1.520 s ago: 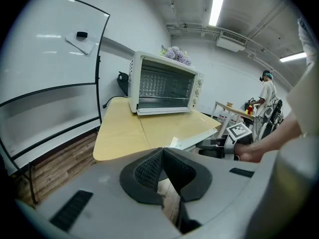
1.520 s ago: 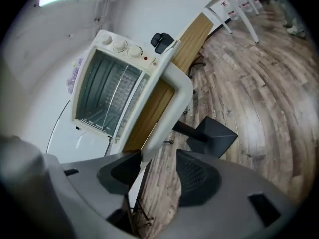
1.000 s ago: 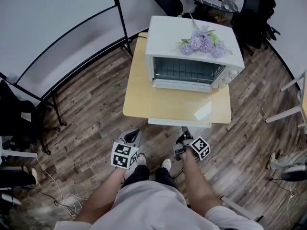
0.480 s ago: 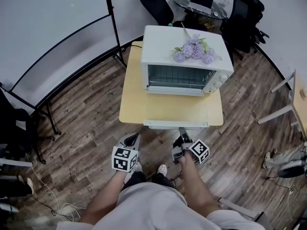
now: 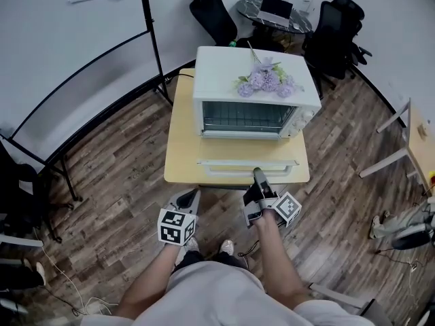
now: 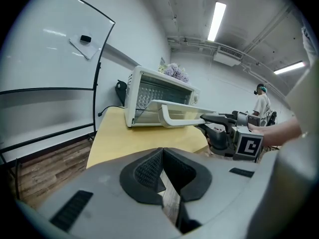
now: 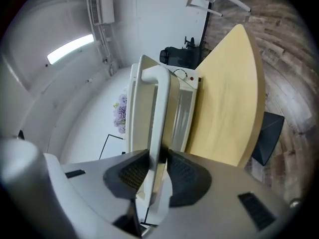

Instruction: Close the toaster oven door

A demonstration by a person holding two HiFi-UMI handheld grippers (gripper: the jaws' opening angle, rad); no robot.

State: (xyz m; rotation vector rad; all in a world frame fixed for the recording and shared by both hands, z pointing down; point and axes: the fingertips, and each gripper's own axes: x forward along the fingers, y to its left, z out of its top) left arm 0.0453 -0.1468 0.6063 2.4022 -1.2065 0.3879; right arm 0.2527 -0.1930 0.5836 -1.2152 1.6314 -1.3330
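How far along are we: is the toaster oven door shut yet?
Open. The toaster oven door juts out over the table, clear of the oven front, leaving the rack inside exposed.

Toaster oven (image 5: pixel 219 73) on yellow table (image 5: pixel 179 156)

Our right claw (image 5: pixel 257 174) reaches out level toward the far side. Its jaws clasp the door handle (image 7: pixel 159 98), with a pad on each side of it, and they have just been opening slightly. Our left claw (image 5: pixel 192 194) hangs at the near left, tilted downward, with its jaws together and empty.
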